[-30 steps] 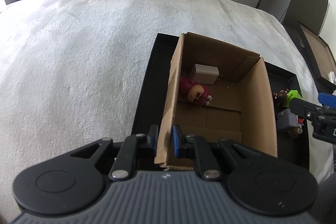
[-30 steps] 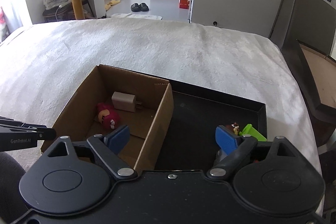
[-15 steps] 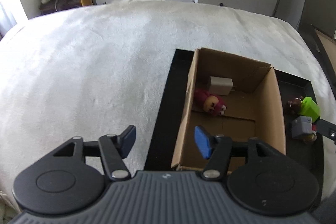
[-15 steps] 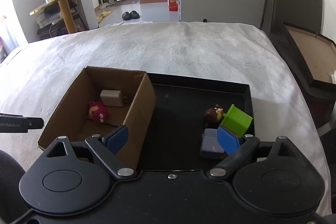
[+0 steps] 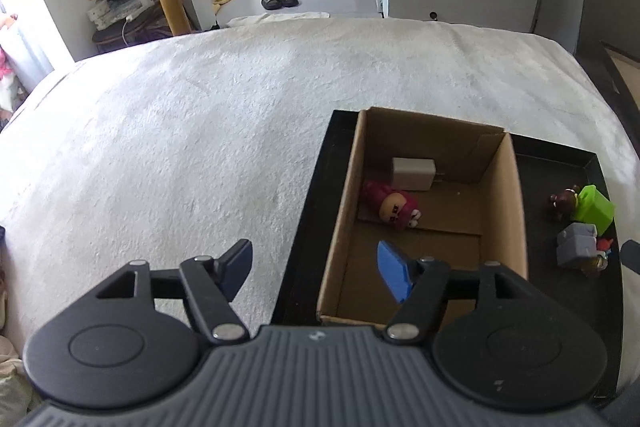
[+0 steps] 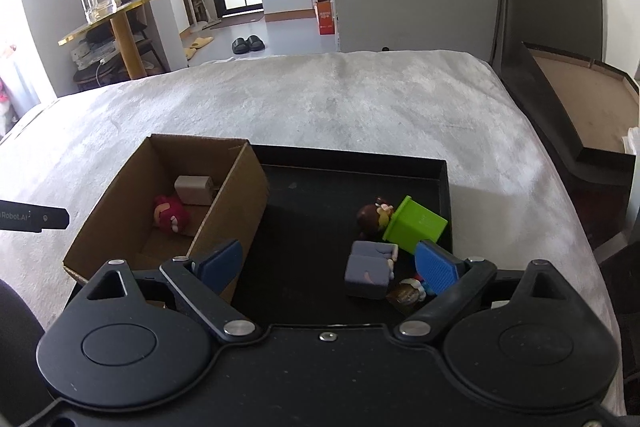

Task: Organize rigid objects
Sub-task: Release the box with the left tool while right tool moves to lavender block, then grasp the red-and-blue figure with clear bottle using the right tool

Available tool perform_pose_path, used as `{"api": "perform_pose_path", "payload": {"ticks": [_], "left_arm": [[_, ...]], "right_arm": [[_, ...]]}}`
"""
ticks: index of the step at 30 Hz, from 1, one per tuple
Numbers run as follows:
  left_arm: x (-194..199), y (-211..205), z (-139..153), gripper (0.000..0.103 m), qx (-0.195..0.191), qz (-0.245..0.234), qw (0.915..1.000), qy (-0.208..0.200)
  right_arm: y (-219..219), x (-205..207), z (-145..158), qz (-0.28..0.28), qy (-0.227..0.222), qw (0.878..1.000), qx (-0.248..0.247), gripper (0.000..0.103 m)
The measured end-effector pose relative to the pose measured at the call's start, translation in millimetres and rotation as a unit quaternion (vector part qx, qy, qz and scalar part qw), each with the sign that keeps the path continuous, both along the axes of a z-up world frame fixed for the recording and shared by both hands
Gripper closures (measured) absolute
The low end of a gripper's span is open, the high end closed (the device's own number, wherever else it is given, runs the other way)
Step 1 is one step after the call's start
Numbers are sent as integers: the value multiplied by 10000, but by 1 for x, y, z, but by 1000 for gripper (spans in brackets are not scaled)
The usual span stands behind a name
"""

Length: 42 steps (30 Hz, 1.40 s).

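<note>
Toys on the black tray (image 6: 442,173), led by the grey block (image 6: 368,274), lie just beyond the spread right tongs (image 6: 330,261), probably nearest; left tongs (image 5: 314,269), still opening and empty, straddle the cardboard box (image 5: 516,211) wall.

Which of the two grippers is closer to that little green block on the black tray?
Right. The right gripper hangs over the tray, one finger beside the green block. The left gripper, jaws opening, straddles the cardboard box's near left wall, across the box.
</note>
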<state>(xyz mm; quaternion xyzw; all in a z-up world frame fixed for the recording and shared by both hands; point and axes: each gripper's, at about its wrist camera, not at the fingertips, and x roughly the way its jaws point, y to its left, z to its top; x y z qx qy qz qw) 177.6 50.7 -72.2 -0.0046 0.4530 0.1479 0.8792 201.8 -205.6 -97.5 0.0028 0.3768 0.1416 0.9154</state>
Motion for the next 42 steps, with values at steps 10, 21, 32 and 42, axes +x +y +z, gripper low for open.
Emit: {"api": "perform_pose_path", "payload": {"ticks": [10,21,32,42], "left_arm": [[7,-35,10,31,146,-152,9998,-54],[18,-64,11,31,495,-284,9984,18],[30,-88,-1,31,824,-421,9952,306],[39,-95,-9,31,1001,-423,9929,486]], "right_arm": [[-28,-1,-14,-215,70,9994,255,3],[-53,6,-35,-346,211,9977,552,3],[-67,18,-68,-343,402,9950,845,23],[-79,39,-98,-701,906,9853,1264,66]]}}
